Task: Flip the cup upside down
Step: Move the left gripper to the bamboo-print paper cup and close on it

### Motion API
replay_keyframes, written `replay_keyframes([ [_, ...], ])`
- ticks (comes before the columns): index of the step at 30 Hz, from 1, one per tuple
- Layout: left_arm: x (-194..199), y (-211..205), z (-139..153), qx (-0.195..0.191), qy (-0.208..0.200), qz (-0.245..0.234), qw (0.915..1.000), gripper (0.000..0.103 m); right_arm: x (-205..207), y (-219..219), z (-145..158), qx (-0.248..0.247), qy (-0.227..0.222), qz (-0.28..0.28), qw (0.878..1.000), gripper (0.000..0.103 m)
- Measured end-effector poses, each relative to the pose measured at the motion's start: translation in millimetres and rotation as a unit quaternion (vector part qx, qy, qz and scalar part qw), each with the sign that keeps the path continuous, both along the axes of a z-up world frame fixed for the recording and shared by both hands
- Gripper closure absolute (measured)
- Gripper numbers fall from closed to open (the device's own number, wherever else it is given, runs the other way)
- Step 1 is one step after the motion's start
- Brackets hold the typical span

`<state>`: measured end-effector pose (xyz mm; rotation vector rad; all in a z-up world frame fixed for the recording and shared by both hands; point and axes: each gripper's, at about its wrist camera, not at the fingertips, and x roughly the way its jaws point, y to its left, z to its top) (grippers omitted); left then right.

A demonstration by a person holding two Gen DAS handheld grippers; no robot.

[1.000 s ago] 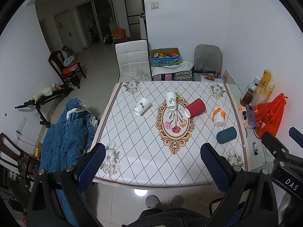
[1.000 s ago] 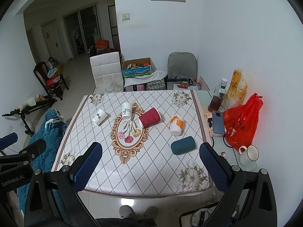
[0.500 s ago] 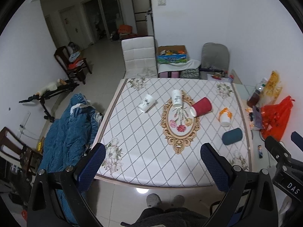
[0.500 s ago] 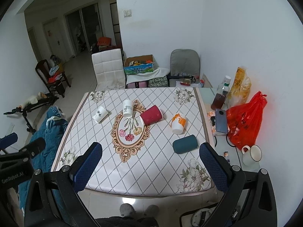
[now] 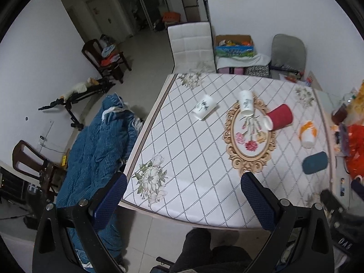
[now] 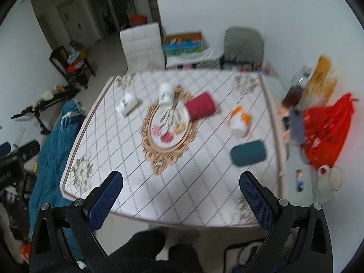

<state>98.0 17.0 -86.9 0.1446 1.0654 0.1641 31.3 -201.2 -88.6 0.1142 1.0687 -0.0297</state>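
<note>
Both grippers hang high above the near edge of the table (image 5: 182, 193), each with its blue-padded jaws spread wide and nothing between them: the left gripper (image 5: 182, 186) and the right gripper (image 6: 180, 182). Five cups lie on their sides on the diamond-patterned cloth: two white printed cups (image 5: 203, 107) (image 5: 246, 103), a red cup (image 5: 279, 120), an orange-and-white cup (image 5: 308, 134) and a teal cup (image 5: 315, 162). The right view is smeared, so the cups' mouths are hard to read there.
</note>
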Motion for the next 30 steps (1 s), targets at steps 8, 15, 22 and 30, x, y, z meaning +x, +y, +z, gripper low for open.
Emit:
replay_keyframes([
  [8, 73.4, 24.7, -47.4, 0.019, 0.044, -0.014, 0.9988, 0.000, 52.8, 27.3, -75.6, -0.006, 0.067, -0.004, 0.998, 0.000],
  [15, 146.8, 53.3, -83.2, 0.038, 0.074, -0.031, 0.9961, 0.000, 105.2, 55.3, -122.9, -0.008, 0.120, -0.019, 0.993, 0.000],
  [22, 235.8, 67.2, -142.0, 0.049, 0.126, -0.058, 0.9892, 0.001, 148.3, 76.0, -177.7, -0.018, 0.179, -0.031, 0.983, 0.000],
  [30, 313.2, 45.8, -207.5, 0.077, 0.180, -0.128, 0.9722, 0.001, 178.1, 84.2, -264.9, -0.019, 0.268, -0.047, 0.962, 0.000],
])
